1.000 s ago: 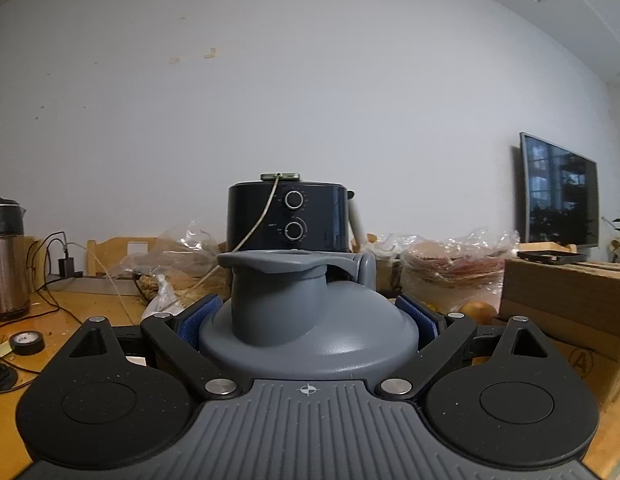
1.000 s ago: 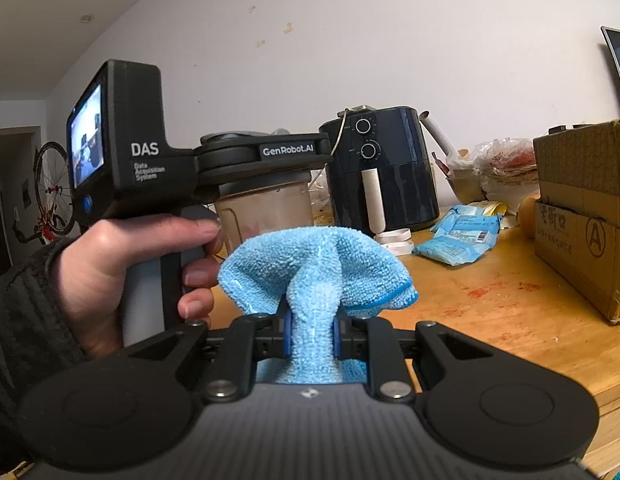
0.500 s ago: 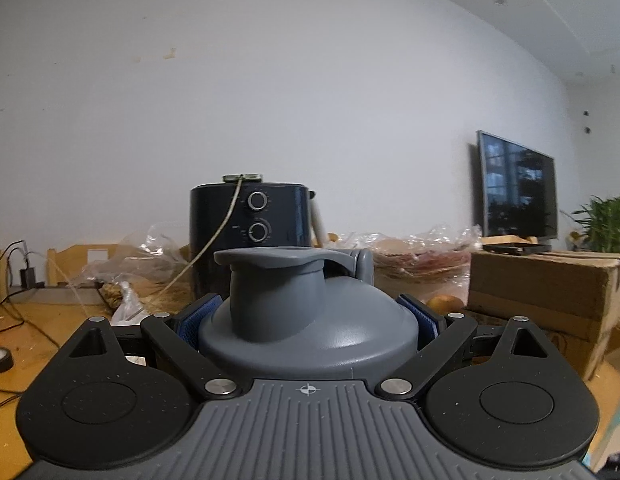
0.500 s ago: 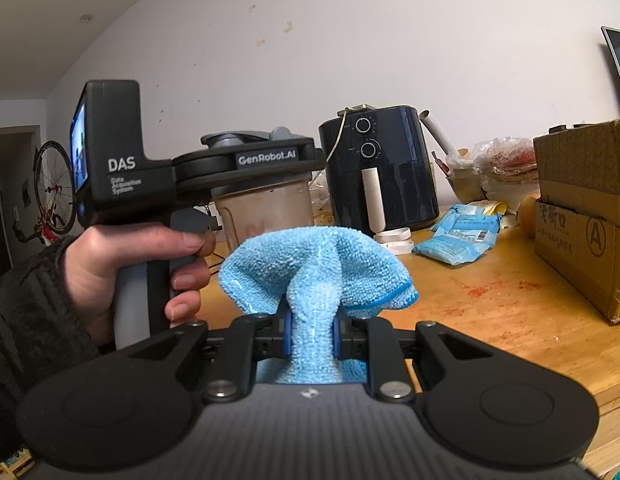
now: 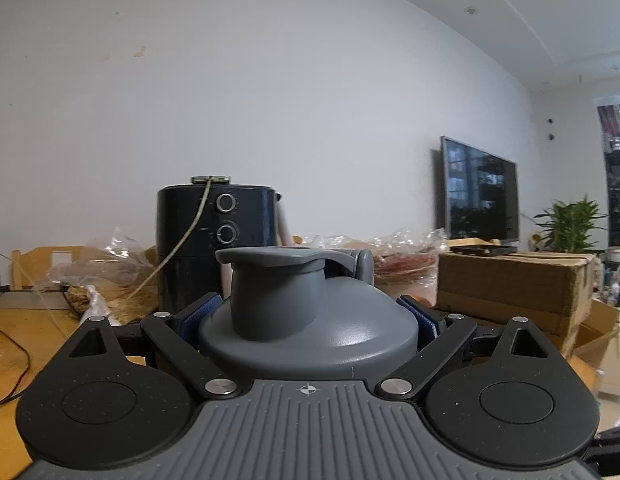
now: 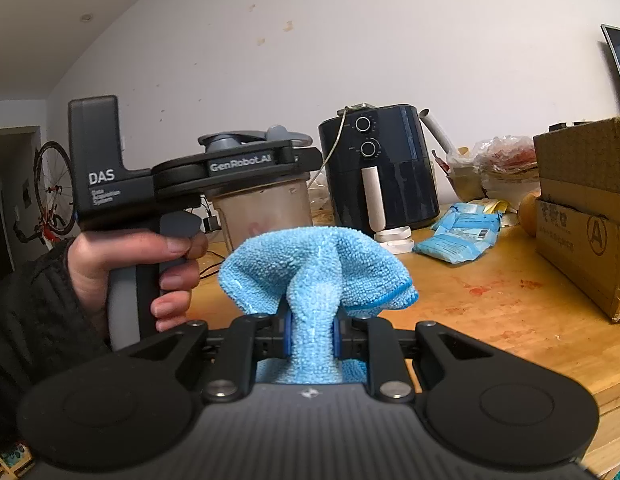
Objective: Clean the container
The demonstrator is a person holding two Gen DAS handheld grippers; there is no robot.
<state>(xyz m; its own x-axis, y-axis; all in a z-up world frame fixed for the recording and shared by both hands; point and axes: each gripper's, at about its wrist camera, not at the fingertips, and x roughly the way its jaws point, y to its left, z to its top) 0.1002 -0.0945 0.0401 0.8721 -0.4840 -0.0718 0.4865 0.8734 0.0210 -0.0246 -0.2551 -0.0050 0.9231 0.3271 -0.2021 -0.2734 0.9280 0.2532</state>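
**Container turned toward the waiting cloth**

The left gripper is clamped on the grey plastic lid of a cloudy, translucent plastic container, its blue pads pressing the lid from both sides. Seen from the right wrist, the container hangs upright above the wooden table, just behind a fluffy light-blue microfibre cloth. The right gripper is pinched tight on the cloth's gathered middle, so the cloth blooms forward like a mop head.

Over the last second the left gripper has swung sideways: the black air fryer has slid leftward in its view, and a wall-mounted television and a green houseplant have come into view. From the right wrist, the handle's screen has turned away, showing its side. The cloth has stayed put. This probably presents a fresh face of the container for wiping; no contact is visible yet.

Readable writing: "DAS" and "GenRobot.AI" on the left gripper's body; a circled "A" on the brown cardboard box.
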